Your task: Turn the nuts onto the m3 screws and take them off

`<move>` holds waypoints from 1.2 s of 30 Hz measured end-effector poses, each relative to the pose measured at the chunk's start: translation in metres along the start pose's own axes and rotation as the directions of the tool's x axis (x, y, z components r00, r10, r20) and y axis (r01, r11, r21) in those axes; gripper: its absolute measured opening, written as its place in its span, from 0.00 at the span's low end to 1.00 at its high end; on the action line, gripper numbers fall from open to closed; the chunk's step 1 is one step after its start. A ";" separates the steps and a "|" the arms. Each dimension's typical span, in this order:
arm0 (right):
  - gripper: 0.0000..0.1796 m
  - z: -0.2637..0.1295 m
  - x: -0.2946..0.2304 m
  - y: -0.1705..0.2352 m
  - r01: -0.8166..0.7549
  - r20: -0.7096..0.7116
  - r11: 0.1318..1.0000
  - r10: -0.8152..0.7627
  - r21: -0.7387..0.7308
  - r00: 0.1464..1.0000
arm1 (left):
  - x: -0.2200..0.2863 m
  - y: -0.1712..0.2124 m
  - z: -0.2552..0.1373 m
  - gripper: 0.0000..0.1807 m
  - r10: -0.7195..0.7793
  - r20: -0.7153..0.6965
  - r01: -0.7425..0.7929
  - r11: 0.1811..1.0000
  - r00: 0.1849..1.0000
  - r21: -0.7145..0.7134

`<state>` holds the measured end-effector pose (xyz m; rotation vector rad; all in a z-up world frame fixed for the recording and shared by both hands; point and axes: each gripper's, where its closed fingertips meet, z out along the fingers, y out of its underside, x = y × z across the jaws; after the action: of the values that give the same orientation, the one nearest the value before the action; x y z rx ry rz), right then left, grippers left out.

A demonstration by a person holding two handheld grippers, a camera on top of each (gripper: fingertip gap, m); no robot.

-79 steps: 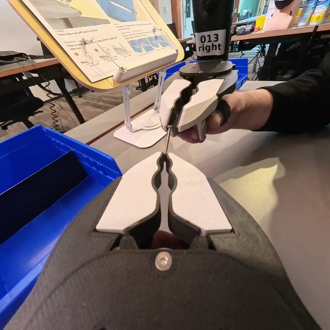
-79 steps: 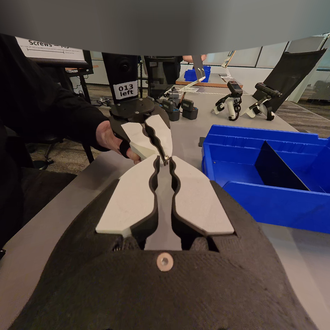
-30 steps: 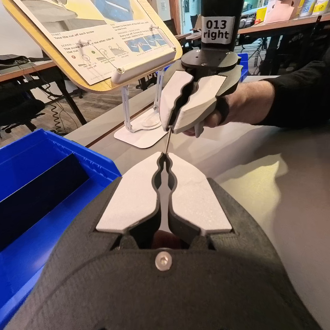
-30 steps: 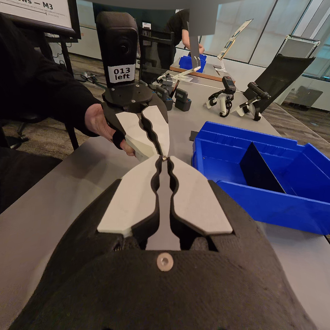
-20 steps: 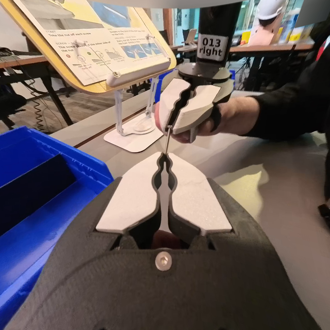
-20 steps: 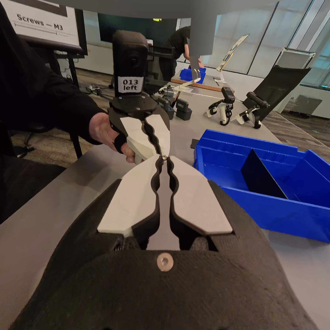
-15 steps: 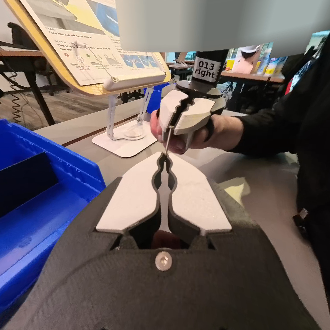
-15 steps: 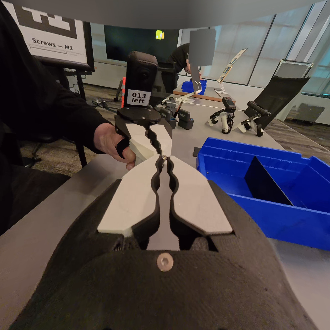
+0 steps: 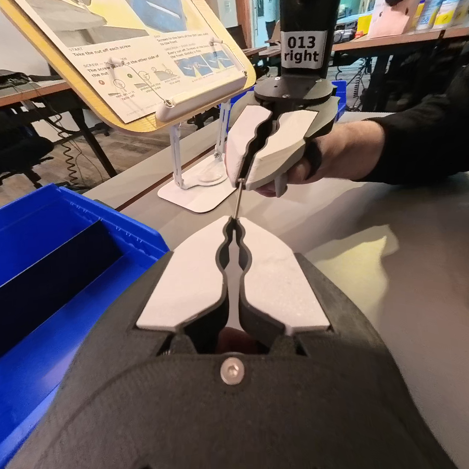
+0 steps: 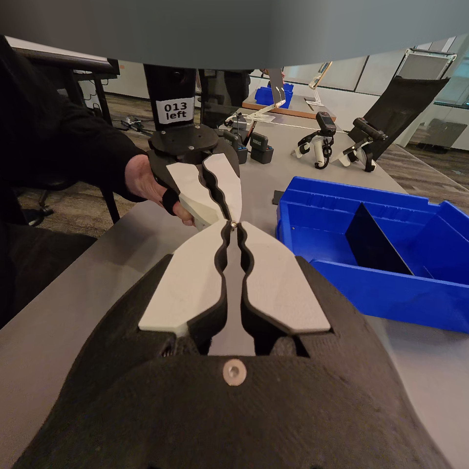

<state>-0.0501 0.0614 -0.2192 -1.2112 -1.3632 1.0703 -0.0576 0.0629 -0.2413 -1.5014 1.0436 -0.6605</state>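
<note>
A thin M3 screw (image 9: 237, 199) spans the gap between my two grippers above the grey table (image 9: 380, 266). My left gripper (image 9: 234, 220) is shut on the screw's near end. It also shows in the right wrist view (image 10: 229, 215), held by a hand in a black sleeve. My right gripper (image 10: 233, 224) is shut on a small round metal piece (image 10: 234, 223) at the screw's other end, which looks like the nut. The right gripper also shows in the left wrist view (image 9: 241, 180), pointing down at the screw. The two sets of tips almost touch.
A blue bin (image 10: 380, 286) with a black divider (image 10: 373, 246) stands beside the grippers and also shows in the left wrist view (image 9: 76, 253). A sheet on a wooden board with a white stand (image 9: 198, 193) is behind. Spare grippers and battery boxes (image 10: 261, 149) are at the far end. Less than 4 cm separates the two grippers' tips.
Both grippers stay shut on the screw's two ends. The pair has swung and tilted as one: the left view turned back towards the bin, and the right view tipped down.
</note>
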 end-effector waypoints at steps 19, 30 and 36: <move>0.06 -0.001 0.003 0.002 -0.052 -0.036 0.999 0.052 0.006 0.998 | -0.005 0.003 0.002 0.00 0.031 0.060 -0.030 0.999 0.998 -0.025; 0.09 -0.004 0.005 0.003 -0.049 -0.054 0.999 0.048 -0.004 0.997 | -0.007 0.003 0.001 0.00 0.019 0.063 -0.018 1.000 0.998 -0.019; 0.09 0.000 0.001 0.002 -0.031 -0.029 0.999 0.031 -0.011 0.999 | -0.006 0.003 0.002 0.00 0.022 0.059 -0.021 1.000 0.998 -0.021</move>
<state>-0.0501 0.0624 -0.2211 -1.2551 -1.3343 1.0644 -0.0591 0.0693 -0.2436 -1.5169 1.0221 -0.5883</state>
